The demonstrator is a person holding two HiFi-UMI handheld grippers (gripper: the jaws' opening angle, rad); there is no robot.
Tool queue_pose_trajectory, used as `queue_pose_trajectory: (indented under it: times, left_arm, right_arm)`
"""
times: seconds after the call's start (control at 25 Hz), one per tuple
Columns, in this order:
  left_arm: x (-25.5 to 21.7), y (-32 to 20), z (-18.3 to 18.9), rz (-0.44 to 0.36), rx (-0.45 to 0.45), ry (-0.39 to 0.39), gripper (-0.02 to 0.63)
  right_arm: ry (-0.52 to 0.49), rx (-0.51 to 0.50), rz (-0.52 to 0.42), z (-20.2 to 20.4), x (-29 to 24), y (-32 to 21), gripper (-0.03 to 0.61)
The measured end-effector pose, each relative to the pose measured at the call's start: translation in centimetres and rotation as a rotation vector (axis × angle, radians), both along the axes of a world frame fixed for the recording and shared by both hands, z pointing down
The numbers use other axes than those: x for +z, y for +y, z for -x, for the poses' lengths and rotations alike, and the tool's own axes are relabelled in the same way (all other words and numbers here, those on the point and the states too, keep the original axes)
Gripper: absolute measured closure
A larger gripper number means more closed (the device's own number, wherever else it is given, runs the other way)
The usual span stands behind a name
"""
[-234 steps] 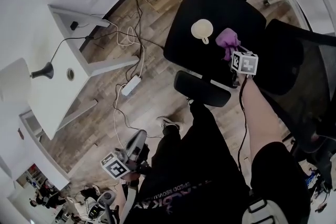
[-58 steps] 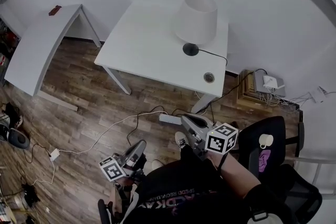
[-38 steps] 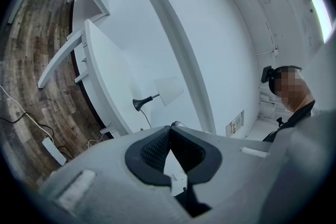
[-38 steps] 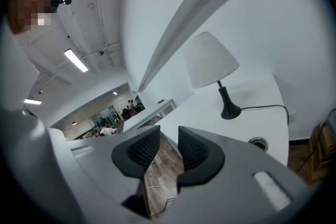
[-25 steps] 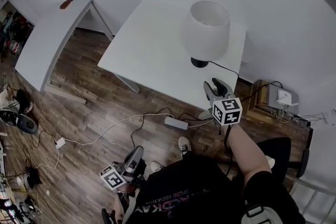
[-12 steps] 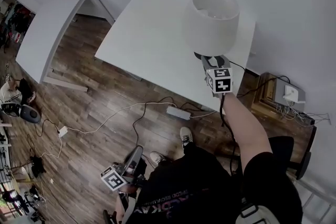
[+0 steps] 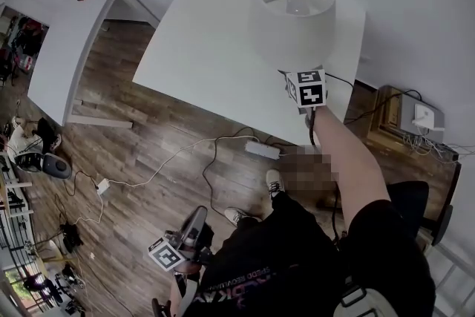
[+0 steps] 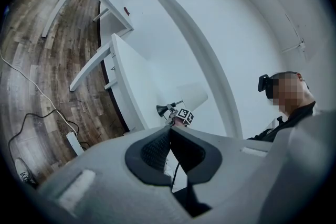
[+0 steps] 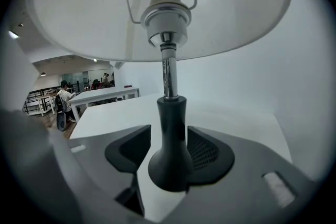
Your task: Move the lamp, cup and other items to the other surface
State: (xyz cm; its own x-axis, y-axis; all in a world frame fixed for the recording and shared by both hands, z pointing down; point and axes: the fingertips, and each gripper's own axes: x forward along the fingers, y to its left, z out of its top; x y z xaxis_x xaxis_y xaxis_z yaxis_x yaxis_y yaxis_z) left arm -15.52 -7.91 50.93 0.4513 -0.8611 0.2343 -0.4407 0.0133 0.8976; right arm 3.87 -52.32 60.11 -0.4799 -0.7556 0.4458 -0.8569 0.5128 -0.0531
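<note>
Worktop [image 7: 200,48]: white, bare from the lamp round to 9 o'clock; its near edge runs close by the base.
Lamp [image 7: 293,15]: upright at 1 o'clock; shade probably light and easily dented, so top-heavy. Take the stiff dark neck.
Right hand-held gripper [image 9: 169,136]: jaws opening, neck between them, unclamped.
Left hand-held gripper [image 8: 169,131]: jaws together, empty, at 7 o'clock.
Cord [image 7: 338,76]: trails toward 4 o'clock; may snag.

right arm [image 7: 347,159] outstretched, right gripper [image 9: 169,150] jaws opening around lamp stem [image 9: 172,126], left gripper [image 8: 169,132] low (jaws together)
</note>
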Motion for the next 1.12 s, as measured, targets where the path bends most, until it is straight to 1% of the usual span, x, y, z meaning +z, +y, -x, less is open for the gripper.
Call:
queue_pose_trajectory:
  times: [0.24,0.36,0.48,0.64,0.92,1.12]
  left_arm:
    - [0.0,0.3,0.2,0.031,-0.019,-0.019,0.617]
    - [0.2,0.7,0.6,0.048,-0.03,-0.028,0.617]
    - [0.4,0.9,0.9,0.06,-0.042,-0.03,0.617]
    - [0.6,1.2,0.8,0.074,-0.047,-0.029,0.617]
    - [0.9,1.1,0.5,0.081,-0.038,-0.021,0.617]
    - [0.9,1.1,0.5,0.082,-0.046,-0.022,0.618]
  right_arm:
    - [0.029,0.003,-0.031,0.1,0.0,-1.4,0.374]
    - [0.051,-0.004,-0.041,0.2,0.7,-1.8,0.402]
    - [0.054,-0.008,-0.043,0.4,1.1,-2.0,0.396]
    - [0.055,-0.011,-0.02,0.5,1.6,-2.3,0.393]
    - [0.057,-0.001,-0.001,0.6,2.0,-2.3,0.403]
    - [0.058,0.014,-0.018,0.2,1.4,-1.8,0.407]
